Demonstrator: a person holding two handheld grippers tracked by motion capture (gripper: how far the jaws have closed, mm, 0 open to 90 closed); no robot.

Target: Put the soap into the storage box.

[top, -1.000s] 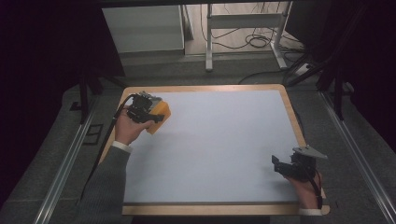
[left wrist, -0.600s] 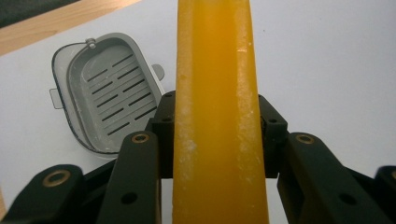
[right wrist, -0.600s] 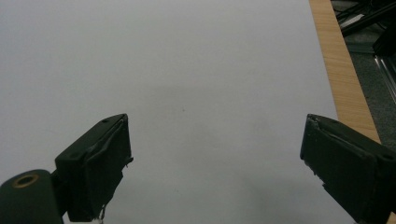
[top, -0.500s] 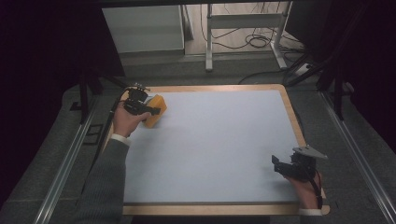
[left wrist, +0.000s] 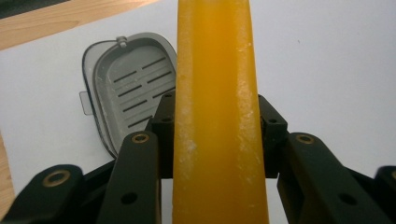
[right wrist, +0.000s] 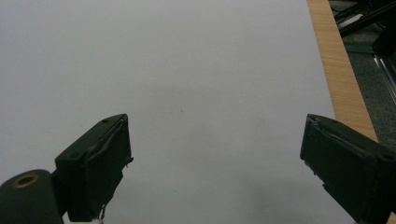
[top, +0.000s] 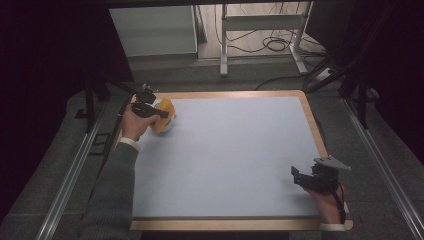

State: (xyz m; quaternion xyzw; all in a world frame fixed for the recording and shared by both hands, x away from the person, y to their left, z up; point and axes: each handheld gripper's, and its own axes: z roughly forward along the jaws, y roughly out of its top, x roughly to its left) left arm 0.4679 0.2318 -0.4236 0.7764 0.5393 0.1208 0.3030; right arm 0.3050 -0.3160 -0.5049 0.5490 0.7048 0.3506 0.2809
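Orange bar; grey slotted dish; white mat.

The yellow bar between my black matt plastic fingers looks waxy, with white scuffs. The grey dish is smooth plastic. The tabletop is matt, with a wood rim.

In the left gripper view the yellow piece runs off the top and bottom edges, so its full shape cannot be told, and it hides the gap between the left tongs. The grey slotted tray behind is partly covered by the near jaw and the yellow piece. In the high view that tray is hidden behind the yellow piece and the hand. The right tongs are cut by the bottom edge in the right gripper view, and in the high view they are too small to judge.
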